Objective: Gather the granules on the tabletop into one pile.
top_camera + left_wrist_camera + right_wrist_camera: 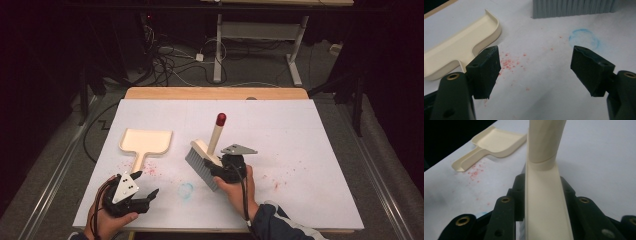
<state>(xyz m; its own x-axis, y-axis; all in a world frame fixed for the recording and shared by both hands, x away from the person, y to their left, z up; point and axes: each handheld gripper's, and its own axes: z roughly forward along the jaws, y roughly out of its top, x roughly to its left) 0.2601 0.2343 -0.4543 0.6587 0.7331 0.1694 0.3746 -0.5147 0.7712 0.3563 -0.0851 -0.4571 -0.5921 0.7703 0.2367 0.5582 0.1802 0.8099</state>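
Jaws, right gripper (220, 169): pressed onto the flat cream back of the cream plastic hand brush with grey bristles and a red-tipped handle (206, 159); in the right gripper view the brush back (545, 202) runs straight up between the two black jaws, one pad on each side face.
Jaws, left gripper (146, 186): spread wide with nothing between them (in the left gripper view only bare paper and red specks lie in the gap (534, 72)).
Brush position: near the middle of the desk, just ahead of the right hand (239, 189); its bristle edge is down at the white paper sheet covering the desk (300, 135).
Brush shape and material: long narrow smooth plastic block, a dense straight row of fine grey bristles below, a round tapering handle rising from the top, ending in a dark red cap.
Brush axis: the block's long axis runs diagonally, from far-left to near-right in the high view; the handle points up and away from the person, tilted slightly right.
Cream plastic dustpan (146, 142): shallow, smooth, raised rim on three sides, a short flat handle pointing toward the person; lies flat, left of the brush and apart from it, just ahead of the left gripper.
Red crumbs (152, 167): fine, scattered beside the dustpan handle.
Blue ring mark (186, 190): faint, on the paper between the two hands.
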